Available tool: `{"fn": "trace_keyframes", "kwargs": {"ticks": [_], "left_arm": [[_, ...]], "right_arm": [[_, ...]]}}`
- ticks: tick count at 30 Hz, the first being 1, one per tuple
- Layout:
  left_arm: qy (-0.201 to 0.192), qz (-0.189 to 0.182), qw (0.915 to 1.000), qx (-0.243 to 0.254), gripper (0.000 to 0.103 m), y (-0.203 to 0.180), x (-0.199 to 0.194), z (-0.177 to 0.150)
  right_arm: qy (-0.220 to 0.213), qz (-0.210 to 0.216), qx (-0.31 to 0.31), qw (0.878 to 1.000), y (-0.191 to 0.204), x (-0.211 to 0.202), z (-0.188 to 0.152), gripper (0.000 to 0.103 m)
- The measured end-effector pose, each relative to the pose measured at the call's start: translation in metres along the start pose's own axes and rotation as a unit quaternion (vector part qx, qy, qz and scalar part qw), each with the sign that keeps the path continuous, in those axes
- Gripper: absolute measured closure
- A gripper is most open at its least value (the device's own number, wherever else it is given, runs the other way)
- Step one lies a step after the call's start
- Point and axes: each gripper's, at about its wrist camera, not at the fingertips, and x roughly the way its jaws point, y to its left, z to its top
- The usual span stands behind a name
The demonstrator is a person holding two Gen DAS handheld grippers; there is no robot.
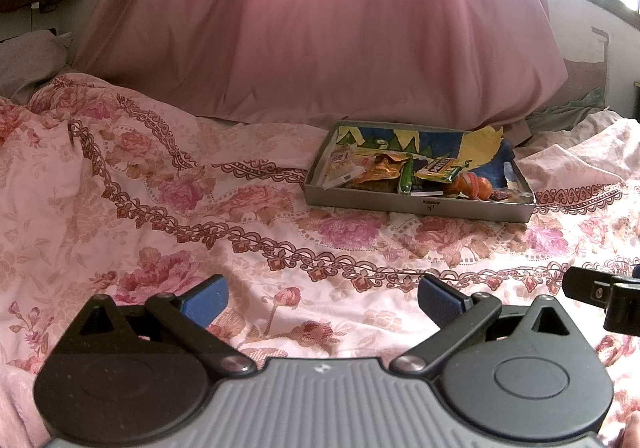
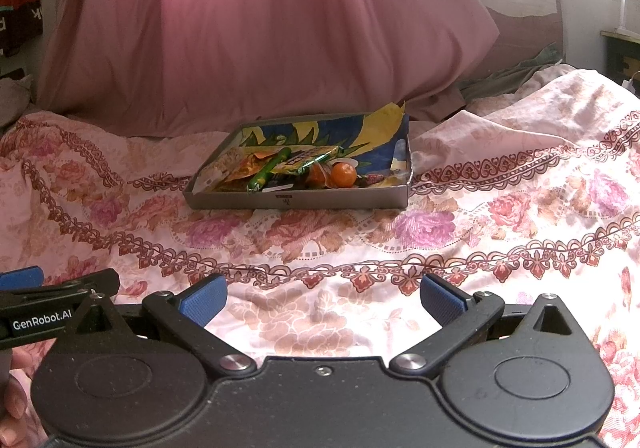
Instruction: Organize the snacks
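both grippers hang low over a bed covered by a pink flowered quilt [image 1: 248, 216], side by side and well back from the snacks. the left gripper [image 1: 322, 302] has its two blue-padded fingers spread wide apart with nothing between them, and the right gripper [image 2: 323, 300] shows the same, jaws apart and empty. in the left view a piece of the right gripper shows at the right edge; in the right view the left one shows at the left edge, with fingertips of a hand [image 2: 14, 408] below it. the snacks sit in a shallow grey box [image 1: 420, 206] resting on the quilt, in front of a big pink cloth [image 1: 320, 28]. inside the box lie a green stick-shaped packet [image 2: 269, 169], a yellow wrapped bar [image 2: 308, 160], an orange ball-shaped sweet [image 2: 344, 175], an orange crinkled wrapper [image 1: 384, 166] and some pale packets at the left end, all heaped loosely and touching. the box lining is blue and yellow paper.
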Motion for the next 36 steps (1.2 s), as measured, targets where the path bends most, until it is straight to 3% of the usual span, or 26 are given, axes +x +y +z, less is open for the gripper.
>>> {"fn": "trace_keyframes", "kwargs": {"ticks": [36], "left_arm": [[0.007, 0.017, 0.9998, 0.004, 0.000, -0.0005, 0.0013, 0.0000]], "right_arm": [[0.005, 0.000, -0.003, 1.000, 0.0001, 0.0012, -0.0034, 0.001]]}}
